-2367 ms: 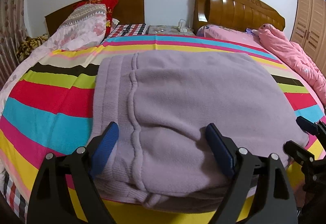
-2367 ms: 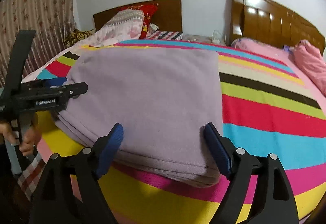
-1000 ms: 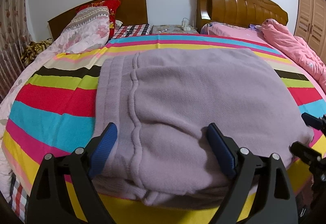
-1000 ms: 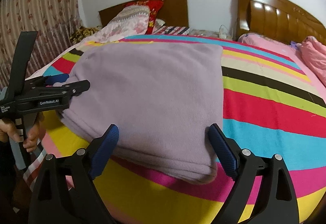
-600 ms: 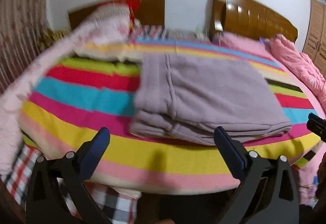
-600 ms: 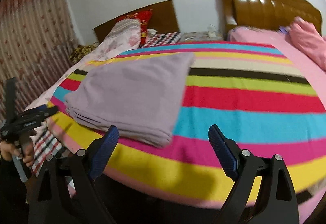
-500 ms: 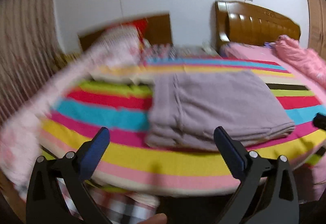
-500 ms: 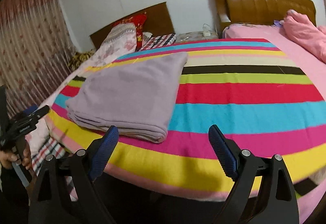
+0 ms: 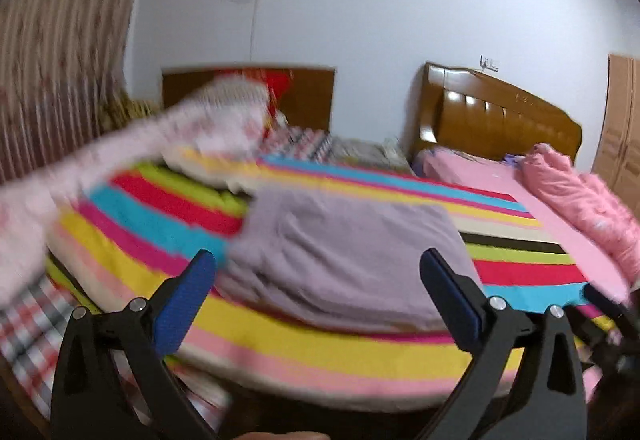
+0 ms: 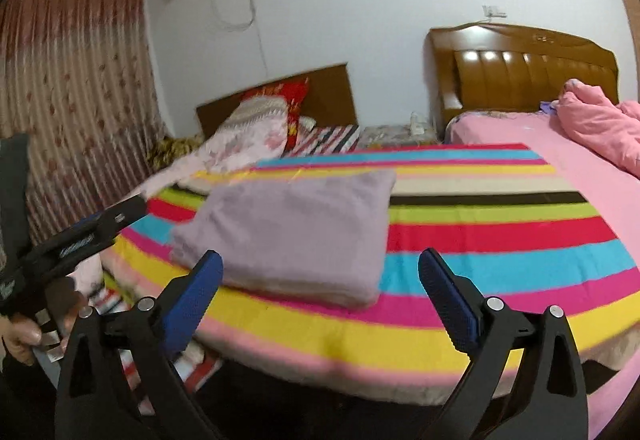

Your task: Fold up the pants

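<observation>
We hold both grippers clear of the bed (image 10: 500, 236), above its near edge, touching nothing. The left gripper (image 9: 318, 290) has its blue pads (image 9: 182, 302) spread wide with nothing between them; the right gripper (image 10: 320, 290) is likewise released, its pads (image 10: 448, 300) far apart and bare.

The pants (image 10: 292, 232) lie folded into a thick lilac rectangle on the striped bedspread, toward the bed's left half and just back from its near edge. In the left wrist view the pants (image 9: 344, 260) show stacked layers along their near side, though that picture is blurred.

In the right wrist view our left gripper (image 10: 80, 236) appears at the left of the bed, well apart from the pants. A pink quilt (image 10: 600, 120) sits on the pink bed to the right. A floral pillow (image 10: 248, 136) rests at the bed's head.
</observation>
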A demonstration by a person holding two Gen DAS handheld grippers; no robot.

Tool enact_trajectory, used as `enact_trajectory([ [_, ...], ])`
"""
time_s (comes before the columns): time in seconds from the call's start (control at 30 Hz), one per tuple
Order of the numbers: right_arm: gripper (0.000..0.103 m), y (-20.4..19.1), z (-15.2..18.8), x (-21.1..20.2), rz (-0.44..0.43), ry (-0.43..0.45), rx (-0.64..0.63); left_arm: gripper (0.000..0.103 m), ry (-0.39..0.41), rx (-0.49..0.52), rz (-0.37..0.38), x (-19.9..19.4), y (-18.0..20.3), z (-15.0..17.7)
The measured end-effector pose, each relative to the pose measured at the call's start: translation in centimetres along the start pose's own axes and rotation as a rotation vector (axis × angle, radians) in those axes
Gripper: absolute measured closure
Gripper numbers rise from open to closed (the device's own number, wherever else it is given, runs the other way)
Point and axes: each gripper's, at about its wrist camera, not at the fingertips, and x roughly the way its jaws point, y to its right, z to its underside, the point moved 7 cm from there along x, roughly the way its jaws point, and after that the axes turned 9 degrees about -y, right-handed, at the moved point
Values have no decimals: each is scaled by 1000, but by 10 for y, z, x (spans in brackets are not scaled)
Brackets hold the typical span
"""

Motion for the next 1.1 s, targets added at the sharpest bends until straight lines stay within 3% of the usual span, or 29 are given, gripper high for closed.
enact_trajectory([
  [0.1, 8, -10, 16, 10, 21, -55, -64, 2, -67, 44, -13, 17, 4, 16],
  [0.2, 8, -17, 23, 12, 9, -62, -92, 2, -62, 95, -65, 17, 7, 27],
  [0.33, 8, -14, 24, 15, 15, -76, -80, 2, -123, 86, 16, 28, 9, 40],
  [0.4, 8, -8, 24, 17, 19, -81, -51, 2, -143, 84, 4, 33, 7, 43],
  [0.63, 8, 10, 25, 23, 10, -105, 39, 2, -143, 65, -47, 36, -1, 43],
  [1.1, 8, 6, 27, 24, 14, -110, 23, 2, -160, 70, -58, 39, 2, 44],
])
